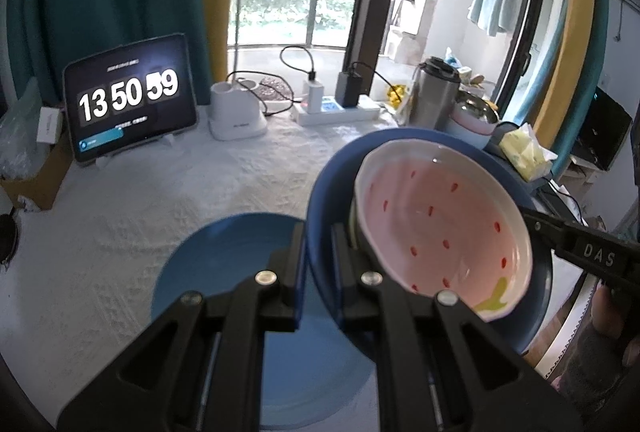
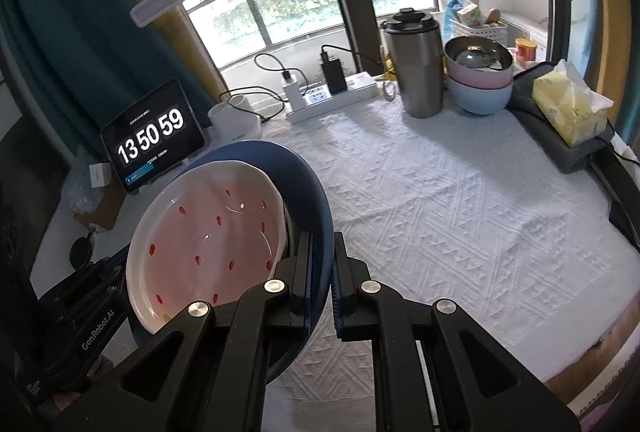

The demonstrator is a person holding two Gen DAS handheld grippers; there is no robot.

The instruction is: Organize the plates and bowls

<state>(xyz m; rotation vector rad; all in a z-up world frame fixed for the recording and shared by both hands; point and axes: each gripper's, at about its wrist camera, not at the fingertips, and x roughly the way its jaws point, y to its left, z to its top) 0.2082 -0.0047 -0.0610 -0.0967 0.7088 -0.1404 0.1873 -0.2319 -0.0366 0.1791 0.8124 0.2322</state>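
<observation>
A dark blue bowl (image 1: 326, 191) (image 2: 308, 187) hangs above the white tablecloth, held by its rim from both sides. Inside it lies a white-rimmed pink dish with red seed marks (image 1: 440, 224) (image 2: 208, 228). My left gripper (image 1: 319, 236) is shut on the bowl's near rim, and in the right wrist view it reaches in from the left (image 2: 118, 264). My right gripper (image 2: 322, 246) is shut on the opposite rim and enters the left wrist view from the right (image 1: 534, 222). A flat blue plate (image 1: 224, 268) lies on the cloth below and left of the bowl.
At the back stand a tablet clock (image 1: 130, 97), a white lamp base (image 1: 236, 111), a power strip (image 2: 332, 95) and a steel tumbler (image 2: 416, 67). Stacked bowls (image 2: 478, 79), a tissue pack (image 2: 568, 107) and a grey pouch (image 2: 560, 147) sit at the back right. The table edge (image 2: 600, 360) runs along the right.
</observation>
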